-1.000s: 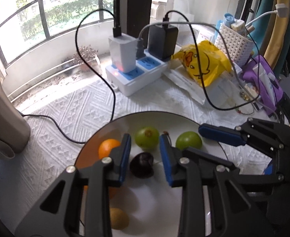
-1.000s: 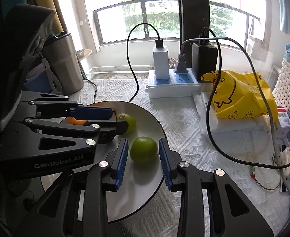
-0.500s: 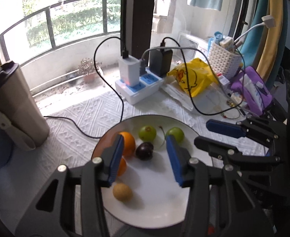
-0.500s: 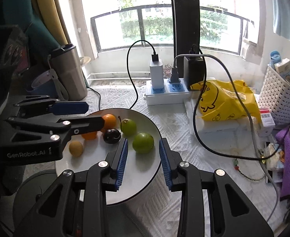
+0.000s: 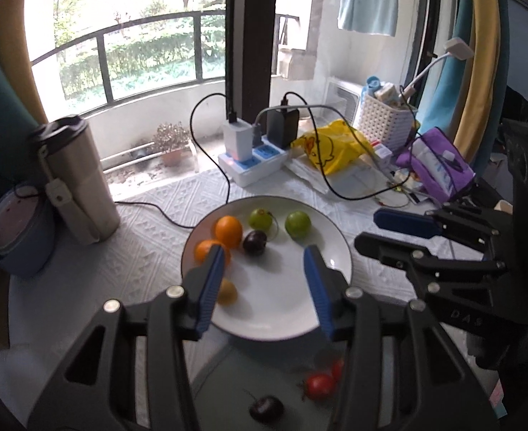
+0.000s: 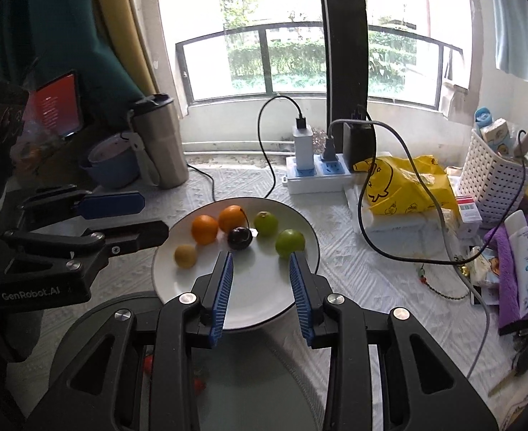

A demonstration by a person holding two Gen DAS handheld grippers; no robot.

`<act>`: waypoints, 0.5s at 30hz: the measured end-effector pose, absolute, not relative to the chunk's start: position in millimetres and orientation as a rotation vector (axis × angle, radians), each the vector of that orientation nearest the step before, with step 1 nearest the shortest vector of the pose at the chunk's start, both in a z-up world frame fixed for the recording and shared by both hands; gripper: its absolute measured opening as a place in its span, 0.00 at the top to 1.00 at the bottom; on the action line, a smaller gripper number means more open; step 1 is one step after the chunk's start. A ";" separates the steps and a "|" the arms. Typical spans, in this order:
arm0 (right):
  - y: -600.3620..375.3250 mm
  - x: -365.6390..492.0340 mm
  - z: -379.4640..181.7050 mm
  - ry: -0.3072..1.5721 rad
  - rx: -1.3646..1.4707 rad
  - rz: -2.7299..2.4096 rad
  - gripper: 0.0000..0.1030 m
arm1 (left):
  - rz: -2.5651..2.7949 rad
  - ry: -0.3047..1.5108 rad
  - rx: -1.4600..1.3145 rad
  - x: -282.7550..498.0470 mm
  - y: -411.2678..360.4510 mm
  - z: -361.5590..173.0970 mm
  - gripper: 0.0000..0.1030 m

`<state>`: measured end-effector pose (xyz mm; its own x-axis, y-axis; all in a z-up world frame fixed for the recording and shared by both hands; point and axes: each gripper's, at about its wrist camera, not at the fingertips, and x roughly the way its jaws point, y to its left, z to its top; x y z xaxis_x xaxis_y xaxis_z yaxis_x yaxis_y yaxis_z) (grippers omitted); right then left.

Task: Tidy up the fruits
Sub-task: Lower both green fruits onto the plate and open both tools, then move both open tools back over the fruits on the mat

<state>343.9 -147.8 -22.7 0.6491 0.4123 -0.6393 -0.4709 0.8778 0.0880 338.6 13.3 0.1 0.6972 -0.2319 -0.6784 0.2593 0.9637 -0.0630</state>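
The left hand-held gripper [image 5: 264,262] covers part of one orange [image 5: 206,251] and the small yellow fruit [image 5: 226,291]. Near the bottom edge, the red fruits [image 5: 319,385] and a dark cherry [image 5: 266,408] are kinda blurry. From the right wrist, that second dish [image 6: 242,377] is mostly hidden behind the gripper frame.

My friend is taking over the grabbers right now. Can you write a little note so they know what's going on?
Left gripper: open and empty, its jaws have just been opening, in front of the white round plate.
Right gripper: jaws slightly apart, empty.
On the plate: two oranges, two green round fruits, one dark round fruit, one small yellow fruit.
Done: six fruits plated.
Probably left: small red fruits and a dark cherry on the grey round tray nearer the grippers.
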 end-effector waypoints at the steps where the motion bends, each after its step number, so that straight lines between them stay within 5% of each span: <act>1: -148.0 340.6 -20.9 0.700 -0.089 0.505 0.66 | -0.272 0.746 0.033 332.7 14.4 1.4 0.54; 15: -147.9 297.2 -19.9 0.699 -0.095 0.534 0.66 | -0.246 0.697 -0.015 271.1 20.1 1.6 0.53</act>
<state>297.2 -147.9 -19.9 0.6378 0.4359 -0.6350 -0.4977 0.8624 0.0921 271.1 20.1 1.6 0.7392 -0.2290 -0.6333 0.2193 0.9710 -0.0951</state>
